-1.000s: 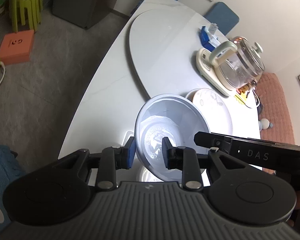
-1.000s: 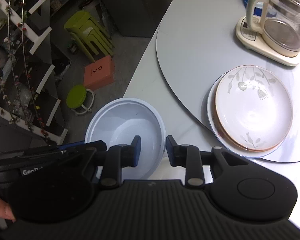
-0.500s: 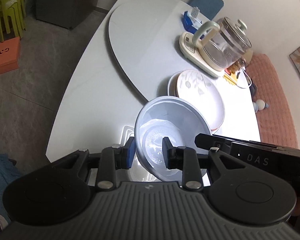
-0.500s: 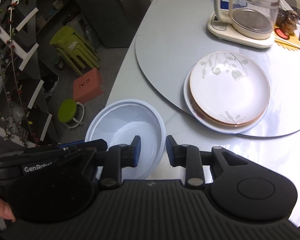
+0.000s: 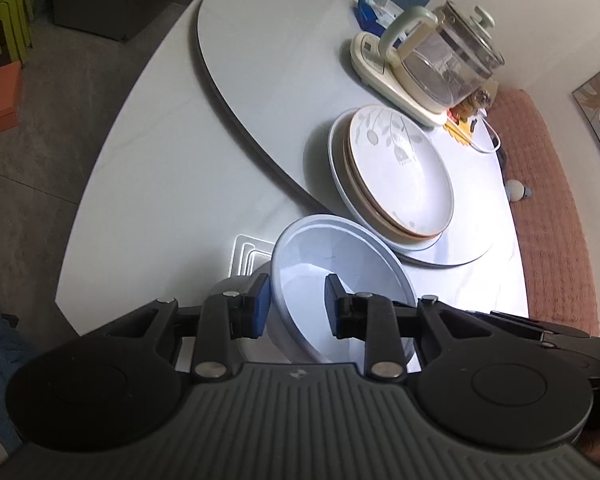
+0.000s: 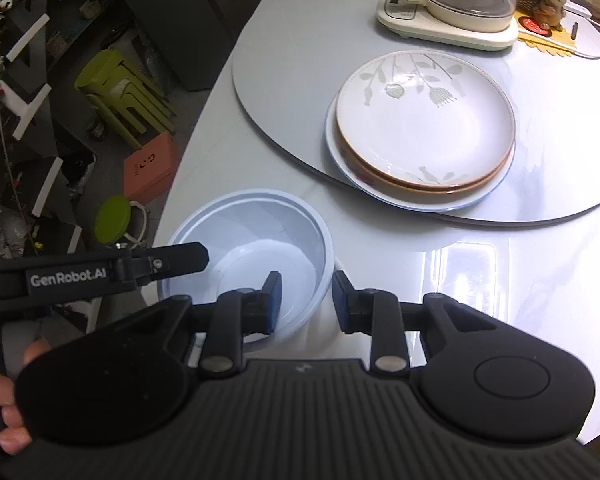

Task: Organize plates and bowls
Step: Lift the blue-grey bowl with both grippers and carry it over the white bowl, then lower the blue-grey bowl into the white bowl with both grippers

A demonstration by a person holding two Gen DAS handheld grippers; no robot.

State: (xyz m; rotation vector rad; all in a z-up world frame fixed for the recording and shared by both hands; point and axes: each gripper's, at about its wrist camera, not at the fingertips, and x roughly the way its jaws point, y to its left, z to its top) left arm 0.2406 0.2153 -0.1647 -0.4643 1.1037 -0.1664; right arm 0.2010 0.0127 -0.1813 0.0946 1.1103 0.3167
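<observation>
Both grippers, left gripper [image 5: 294,300] and right gripper [image 6: 306,302], clamp pale bowl [image 6: 256,240]

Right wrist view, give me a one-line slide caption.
Both grippers' fingers clamp opposite rims of a pale blue plastic bowl over the white table, beside stacked leaf-patterned plates.

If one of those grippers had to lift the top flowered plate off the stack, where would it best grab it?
By the rim, coming in from the side nearest the bowl, I would say. The flowered plate lies flat on other plates, so only its raised edge gives something thin enough to pinch: one finger over the lip, one slipped beneath it. The near edge looks free, while the kettle crowds the far side.
</observation>
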